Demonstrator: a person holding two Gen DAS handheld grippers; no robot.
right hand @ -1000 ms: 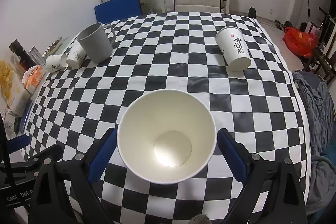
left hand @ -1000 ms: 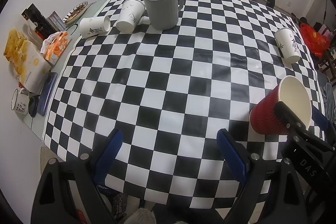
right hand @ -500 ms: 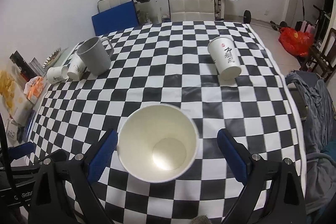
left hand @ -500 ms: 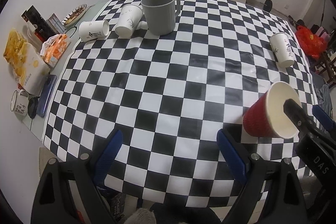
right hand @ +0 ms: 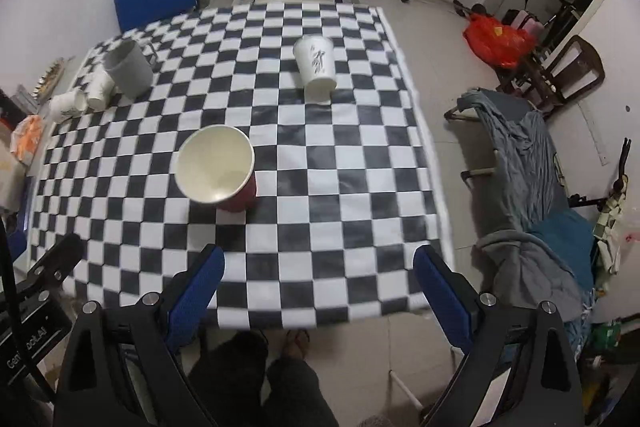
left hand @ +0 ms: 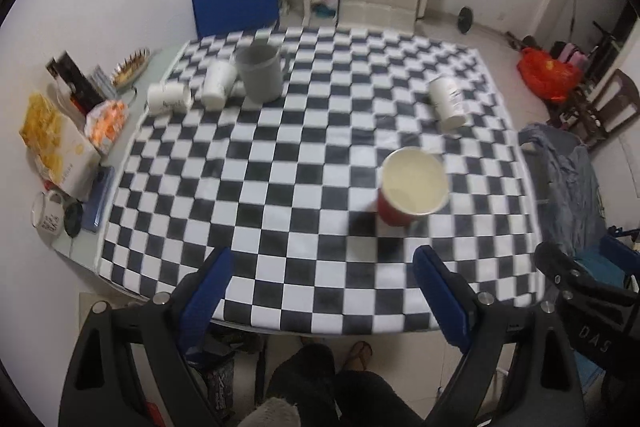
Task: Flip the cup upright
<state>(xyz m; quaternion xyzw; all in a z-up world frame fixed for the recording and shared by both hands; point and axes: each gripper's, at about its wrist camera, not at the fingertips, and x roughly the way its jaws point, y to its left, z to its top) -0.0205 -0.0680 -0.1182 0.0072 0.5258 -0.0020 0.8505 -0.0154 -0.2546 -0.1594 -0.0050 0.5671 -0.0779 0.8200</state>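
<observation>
Blue-padded left gripper [left hand: 323, 291] is held above the near table edge, jaws spread wide, nothing between them. Right gripper [right hand: 318, 287] same pose: pulled off the near edge of the table [right hand: 344, 155], jaws wide apart, empty, well apart from every cup. Person's legs [right hand: 280, 383] show below both.

Red cup [right hand: 218, 169] stands upright on the checkered cloth, mouth up, white inside, looks empty; in left view [left hand: 412, 187] it sits right of centre, ahead of the left gripper's right finger. No gripper touches it.

White cup [right hand: 316, 67] with black lettering lies tipped on its side further back, mouth toward the camera, apart from the red cup. Contents can't be told.

Grey mug [left hand: 260, 75] stands upright at the far left of the cloth, handle to the right. Two more white cups lie on their sides just beside it: one [left hand: 218, 85] touching or nearly touching the mug, the other [left hand: 168, 99] at the cloth's edge. Small enamel mug [left hand: 48, 215] sits off the cloth on the left, by snack bags [left hand: 56, 143].
</observation>
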